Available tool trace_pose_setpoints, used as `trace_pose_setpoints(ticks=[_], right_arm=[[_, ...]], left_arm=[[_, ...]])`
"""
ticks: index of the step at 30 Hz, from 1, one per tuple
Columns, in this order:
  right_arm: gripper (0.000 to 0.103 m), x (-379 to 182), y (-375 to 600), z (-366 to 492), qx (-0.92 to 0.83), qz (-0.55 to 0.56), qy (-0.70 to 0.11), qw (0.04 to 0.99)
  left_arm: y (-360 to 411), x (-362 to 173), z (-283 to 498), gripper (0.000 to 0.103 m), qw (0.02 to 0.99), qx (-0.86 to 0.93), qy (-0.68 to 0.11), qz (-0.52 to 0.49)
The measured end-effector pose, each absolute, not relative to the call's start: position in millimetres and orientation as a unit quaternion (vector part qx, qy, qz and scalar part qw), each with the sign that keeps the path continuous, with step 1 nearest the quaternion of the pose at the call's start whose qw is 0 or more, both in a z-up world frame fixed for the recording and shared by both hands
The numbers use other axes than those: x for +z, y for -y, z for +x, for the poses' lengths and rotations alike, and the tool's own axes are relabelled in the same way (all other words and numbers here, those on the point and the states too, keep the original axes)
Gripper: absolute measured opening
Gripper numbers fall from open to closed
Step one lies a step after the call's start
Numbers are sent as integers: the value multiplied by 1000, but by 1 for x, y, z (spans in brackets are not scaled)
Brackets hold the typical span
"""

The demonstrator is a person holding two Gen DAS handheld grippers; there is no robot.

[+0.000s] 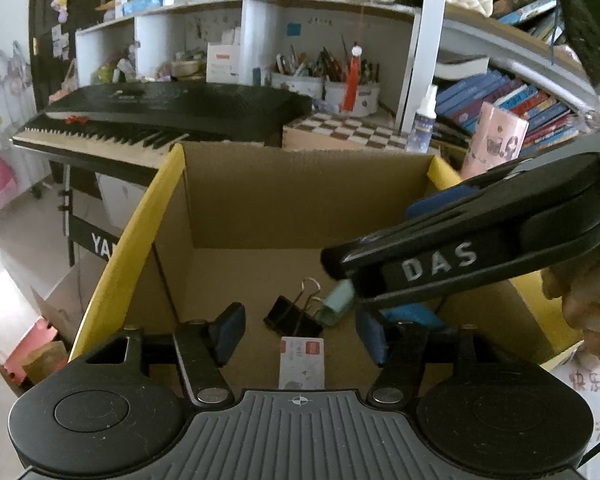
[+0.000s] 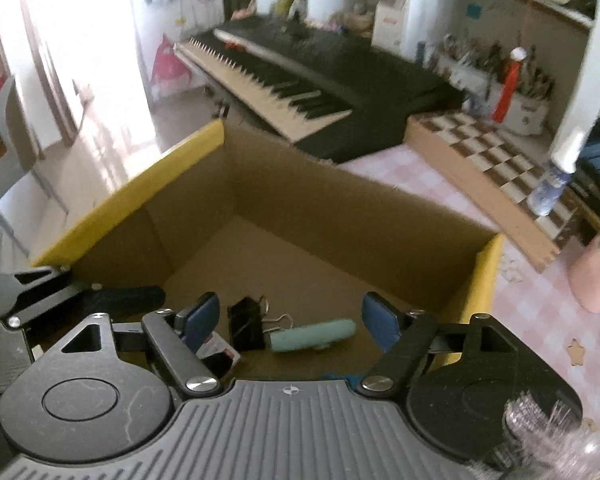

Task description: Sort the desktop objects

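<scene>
Surroundings, left to right: black Yamaha keyboard (image 1: pixel 156 116) on a stand lettered "YA…", checkered board (image 1: pixel 352 132), pen pots (image 1: pixel 328 84), spray bottle (image 1: pixel 422 118), pink patterned tube (image 1: pixel 494 140), rows of books (image 1: pixel 512 100). Cardboard box (image 1: pixel 300 196) with yellow-taped flaps, holding a black binder clip (image 1: pixel 290 316), a white-and-red card (image 1: pixel 302 362) and a mint-green capsule-shaped item (image 2: pixel 314 334) on its floor. Left gripper (image 1: pixel 300 334) and right gripper (image 2: pixel 290 322), the latter marked "DAS" and crossing the left view, both hang over the box with jaws wide and empty.
</scene>
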State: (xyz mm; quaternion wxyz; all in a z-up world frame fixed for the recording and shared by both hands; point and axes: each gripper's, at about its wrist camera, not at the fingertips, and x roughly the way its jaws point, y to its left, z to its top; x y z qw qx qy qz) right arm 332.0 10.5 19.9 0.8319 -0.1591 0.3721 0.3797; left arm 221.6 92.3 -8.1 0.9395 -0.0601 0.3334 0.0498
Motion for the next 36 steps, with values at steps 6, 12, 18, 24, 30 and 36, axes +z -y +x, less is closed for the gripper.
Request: trace_pose_setpoints(ticks=[6,12,18,24,30,36], right_arm=[[78,42,14,307,355,-133,-314,871],[78,56,40,280,321,-102,-268,903],[80,64,62,251,279,-73,-230,929],[82,62,79,225,234,-66,-203,948],[83,53,95,198,192,-57,-199,959],[83,42,102,162,167,-40,-209,963]], left_arm=[[-92,6,205,68,952,56,-293,-71],[-91,14,187,69,958,59,-268,-80],[-90,19,169,74,963,59,-251,-84],[-95,22,148,75,964,61,-240,-92],[-97,22,126,81,966,57,-233,-92],[-97,19,98,81,966,49,-239,-87]])
